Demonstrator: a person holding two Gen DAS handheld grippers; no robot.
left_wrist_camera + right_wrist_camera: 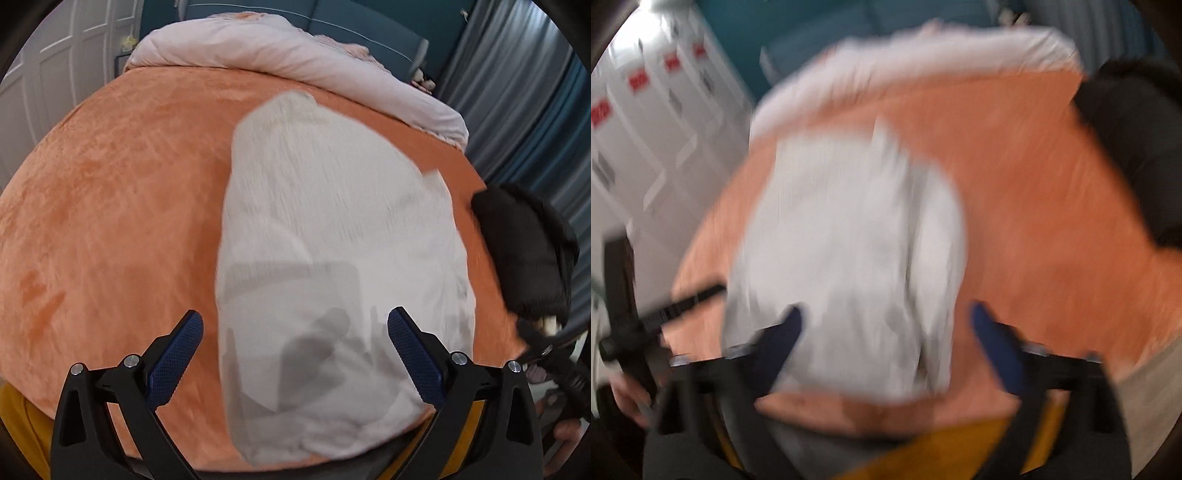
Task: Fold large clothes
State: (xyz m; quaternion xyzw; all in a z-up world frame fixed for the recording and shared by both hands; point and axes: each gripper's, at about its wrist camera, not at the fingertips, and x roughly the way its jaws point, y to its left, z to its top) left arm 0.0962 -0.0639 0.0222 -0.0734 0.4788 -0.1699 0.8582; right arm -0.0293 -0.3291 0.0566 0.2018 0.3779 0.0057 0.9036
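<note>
A white garment (332, 236) lies folded into a long strip on the orange bed cover (122, 206), running from the near edge toward the far side. My left gripper (295, 354) hovers above its near end, open, nothing between its blue pads. The right wrist view is heavily blurred; there the same white garment (849, 251) lies below my right gripper (886, 343), which stands wide open and holds nothing. The left gripper's black frame (631, 325) and a hand show at that view's left edge.
A pale pink duvet (295, 66) is bunched along the far side of the bed. A black folded bundle (528, 251) sits at the right edge of the bed. White wardrobe doors (55, 74) stand left, grey-blue curtains (517, 96) right.
</note>
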